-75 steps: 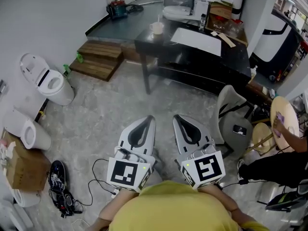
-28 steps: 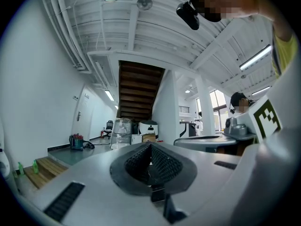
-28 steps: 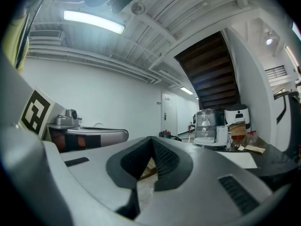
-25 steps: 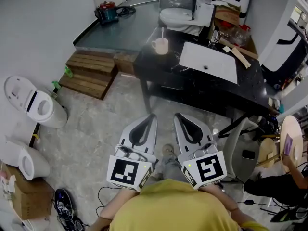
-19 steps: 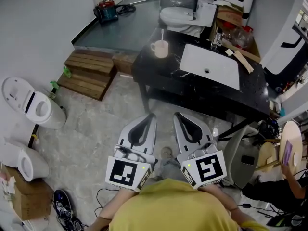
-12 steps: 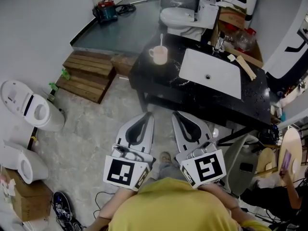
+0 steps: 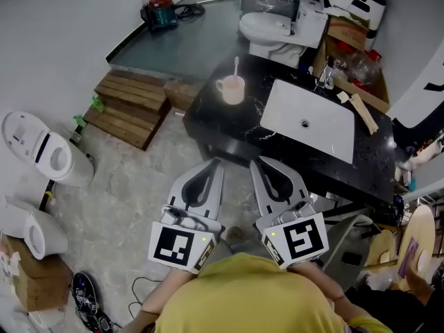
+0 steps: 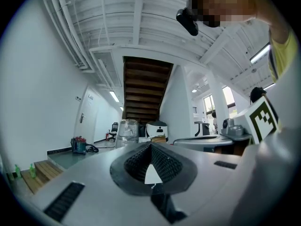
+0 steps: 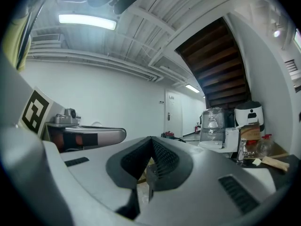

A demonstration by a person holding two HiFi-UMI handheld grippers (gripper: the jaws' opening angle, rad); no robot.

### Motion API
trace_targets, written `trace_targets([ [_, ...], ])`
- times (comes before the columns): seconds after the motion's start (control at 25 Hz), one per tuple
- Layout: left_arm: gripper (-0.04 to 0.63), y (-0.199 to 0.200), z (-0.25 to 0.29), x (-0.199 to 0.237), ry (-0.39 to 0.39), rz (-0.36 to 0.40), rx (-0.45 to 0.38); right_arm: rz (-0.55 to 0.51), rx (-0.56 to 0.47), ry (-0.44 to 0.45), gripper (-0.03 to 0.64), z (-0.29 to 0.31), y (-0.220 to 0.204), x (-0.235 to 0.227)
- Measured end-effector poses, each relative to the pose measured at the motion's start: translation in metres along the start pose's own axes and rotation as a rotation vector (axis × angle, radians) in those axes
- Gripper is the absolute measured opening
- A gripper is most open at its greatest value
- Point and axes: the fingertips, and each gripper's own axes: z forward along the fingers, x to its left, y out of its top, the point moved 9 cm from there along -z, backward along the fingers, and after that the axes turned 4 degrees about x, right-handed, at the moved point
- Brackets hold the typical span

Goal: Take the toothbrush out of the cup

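A pale pink cup [image 7: 231,89] stands near the left end of the black table [image 7: 229,127] in the head view. A light toothbrush [image 7: 236,66] sticks up out of it. My left gripper [image 7: 216,164] and right gripper [image 7: 256,163] are held side by side, low, just short of the table's near edge. Both are shut with nothing between the jaws. In the left gripper view [image 8: 151,146] and the right gripper view [image 9: 151,140] the jaws meet at the tip. Neither of those two views shows the cup.
A white sink basin [image 7: 310,127] is set into the table, with wood scraps [image 7: 363,111] beyond it. A toilet [image 7: 280,26] stands behind the table. Two more toilets [image 7: 48,155] stand at left beside wooden steps [image 7: 134,97] and a cardboard box [image 7: 15,277].
The person has walked toward the black table. The table and cup now lie much closer to the grippers, which stayed shut and side by side.
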Motion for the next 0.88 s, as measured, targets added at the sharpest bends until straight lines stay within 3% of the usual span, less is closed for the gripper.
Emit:
trace_targets([
  [0.88,0.01,0.002,0.063,0.025,-0.024,-0.005,0.016,0.0,0.008,-0.003,0.014,0.046,0.004,-0.042],
])
